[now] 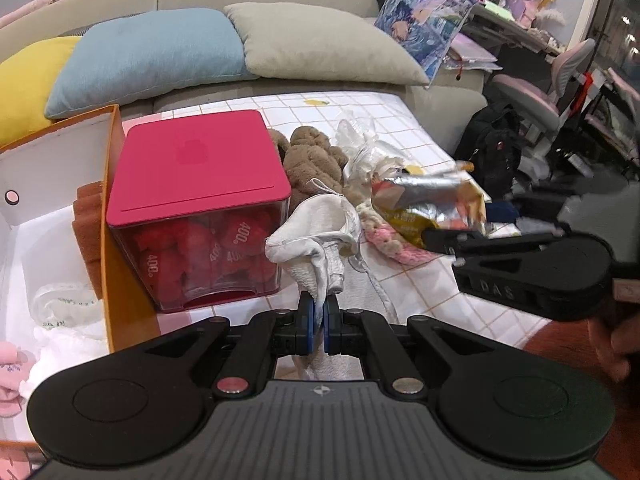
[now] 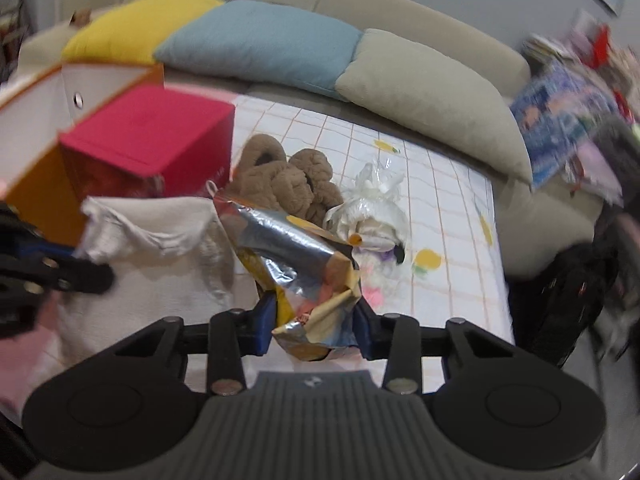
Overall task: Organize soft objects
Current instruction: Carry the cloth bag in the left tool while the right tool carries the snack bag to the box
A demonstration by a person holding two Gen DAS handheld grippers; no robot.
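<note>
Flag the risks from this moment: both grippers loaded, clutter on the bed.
1. The left gripper pinches only a thin edge of the white cloth; most of it hangs free, so it may slip out or snag the pink-lidded box.
2. The right gripper holds a crumpled foil bag that looks open; contents could spill onto the checked sheet.
3. The two grippers sit close together, so a collision seems possible.

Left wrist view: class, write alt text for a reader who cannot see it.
The left gripper pinches a white cloth above a checked bedsheet. A pink-lidded box sits left; the right gripper holds a crumpled foil bag.
</note>
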